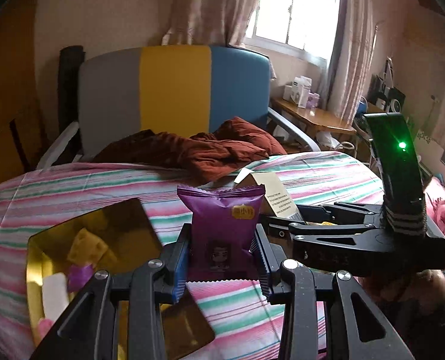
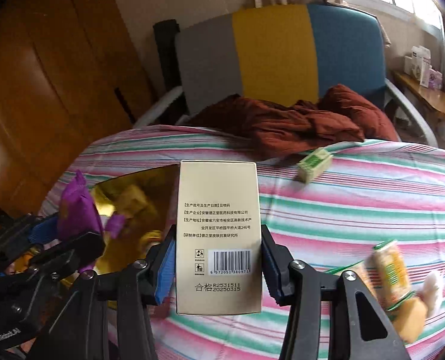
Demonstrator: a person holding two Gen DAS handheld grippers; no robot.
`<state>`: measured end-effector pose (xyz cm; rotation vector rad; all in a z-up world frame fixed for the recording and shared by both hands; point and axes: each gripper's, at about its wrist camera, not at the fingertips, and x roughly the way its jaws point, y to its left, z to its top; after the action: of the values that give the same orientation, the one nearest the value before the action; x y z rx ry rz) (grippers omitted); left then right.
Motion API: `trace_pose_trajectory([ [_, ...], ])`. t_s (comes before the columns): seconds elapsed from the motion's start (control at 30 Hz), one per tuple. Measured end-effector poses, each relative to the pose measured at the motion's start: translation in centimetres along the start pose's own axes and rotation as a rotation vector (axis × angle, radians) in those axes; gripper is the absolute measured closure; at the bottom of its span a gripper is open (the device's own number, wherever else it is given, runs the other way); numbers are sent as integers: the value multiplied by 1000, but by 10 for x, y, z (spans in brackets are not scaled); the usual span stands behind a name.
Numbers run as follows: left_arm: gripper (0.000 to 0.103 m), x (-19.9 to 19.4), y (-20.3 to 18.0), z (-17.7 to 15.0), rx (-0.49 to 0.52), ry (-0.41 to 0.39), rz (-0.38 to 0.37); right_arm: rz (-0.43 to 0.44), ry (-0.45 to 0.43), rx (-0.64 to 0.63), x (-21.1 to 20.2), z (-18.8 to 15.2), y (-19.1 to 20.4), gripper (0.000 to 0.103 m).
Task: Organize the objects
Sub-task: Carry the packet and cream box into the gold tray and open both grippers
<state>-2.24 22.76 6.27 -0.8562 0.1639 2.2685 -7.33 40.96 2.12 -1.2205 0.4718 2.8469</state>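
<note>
Clearly both grippers are loaded: the left gripper [image 1: 222, 258] has its jaws clamped on a purple snack packet [image 1: 222, 228], and the right gripper [image 2: 218, 267] has its jaws pressed against the sides of a tall gold box [image 2: 218, 237], both held above the striped bedspread [image 2: 357, 204] beside the gold tray [image 1: 102, 231]. The soft packet is pinched low, so it could crumple and slide out, while the box, held near its bottom, could swing or twist free if tilted. Only the right wrist view shows a green carton [image 2: 314, 165] and a blurred yellow bottle [image 2: 387, 273] lying loose on the bed; only the left wrist view shows the snacks already in the tray.
</note>
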Motion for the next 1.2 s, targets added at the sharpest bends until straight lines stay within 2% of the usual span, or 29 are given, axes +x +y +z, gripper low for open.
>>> trace_pose_trajectory([
  [0.2, 64, -23, 45, -24, -82, -4, 38, 54, 15, -3, 10, -9, 32, 53],
  [0.5, 64, -52, 149, -72, -289, 5, 193, 112, 63, -54, 40, -9, 90, 53],
  [0.67, 64, -61, 187, -100, -374, 23, 232, 130, 111, -110, 64, -9, 122, 53],
  [0.87, 64, -61, 204, -125, -423, 46, 213, 135, 164, -187, 90, -9, 153, 53],
  [1.2, 64, -51, 210, -117, -434, 49, 177, 111, 221, -215, 117, -11, 172, 53],
])
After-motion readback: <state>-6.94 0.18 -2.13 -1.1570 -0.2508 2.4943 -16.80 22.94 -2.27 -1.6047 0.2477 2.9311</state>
